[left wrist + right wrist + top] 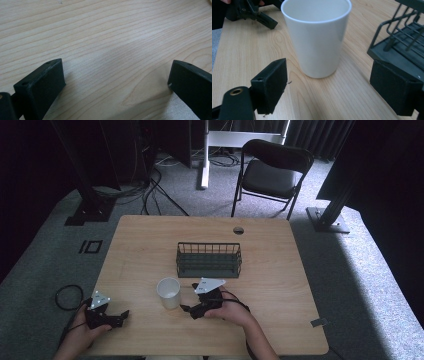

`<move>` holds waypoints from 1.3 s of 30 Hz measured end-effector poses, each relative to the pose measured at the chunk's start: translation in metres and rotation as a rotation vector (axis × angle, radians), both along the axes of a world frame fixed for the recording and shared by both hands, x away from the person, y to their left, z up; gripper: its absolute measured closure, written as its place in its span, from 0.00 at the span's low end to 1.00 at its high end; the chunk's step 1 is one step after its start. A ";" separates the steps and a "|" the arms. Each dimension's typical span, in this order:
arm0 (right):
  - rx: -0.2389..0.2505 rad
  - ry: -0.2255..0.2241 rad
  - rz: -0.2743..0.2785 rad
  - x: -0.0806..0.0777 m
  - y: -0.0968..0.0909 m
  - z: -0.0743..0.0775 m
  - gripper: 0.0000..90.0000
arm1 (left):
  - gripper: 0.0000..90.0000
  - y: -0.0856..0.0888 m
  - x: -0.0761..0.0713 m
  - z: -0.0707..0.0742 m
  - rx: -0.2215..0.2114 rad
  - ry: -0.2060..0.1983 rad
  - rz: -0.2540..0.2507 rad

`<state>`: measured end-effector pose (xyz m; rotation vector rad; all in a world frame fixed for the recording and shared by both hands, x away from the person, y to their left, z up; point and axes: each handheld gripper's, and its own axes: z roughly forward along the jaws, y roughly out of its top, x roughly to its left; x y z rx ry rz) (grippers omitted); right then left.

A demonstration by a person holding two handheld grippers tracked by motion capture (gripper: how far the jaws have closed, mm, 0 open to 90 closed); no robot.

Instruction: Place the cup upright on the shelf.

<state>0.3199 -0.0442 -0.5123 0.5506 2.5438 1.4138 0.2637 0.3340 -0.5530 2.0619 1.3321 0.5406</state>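
Observation:
A white cup [169, 293] stands upright on the wooden table [145, 240], just in front of a dark wire rack [209, 259]. My right gripper [187, 299] is open and sits right of the cup, its jaws pointing at it without touching. In the right gripper view the cup [317, 37] stands a little beyond the gap between the two spread jaws [329, 87]. My left gripper [121, 316] rests near the table's front left corner, open, over bare wood [117, 82]. It shows far off behind the cup as the left gripper [265, 21].
The wire rack [402, 37] lies close to the right jaw in the right gripper view. A round cable hole [238, 230] is at the table's far edge. A black folding chair [270, 170] and frame posts stand beyond the table. A cable loop [67, 296] lies on the floor at left.

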 end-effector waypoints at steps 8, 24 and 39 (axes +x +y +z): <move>0.005 -0.006 0.026 0.001 0.014 0.002 0.16 | 0.01 0.000 0.000 0.000 0.000 0.000 0.000; 0.013 -0.025 0.034 0.010 0.039 0.001 0.16 | 0.01 0.000 0.000 0.000 -0.001 -0.001 0.001; 0.035 -0.053 0.035 0.014 0.054 0.008 0.16 | 0.01 0.000 0.000 0.000 -0.001 0.000 0.001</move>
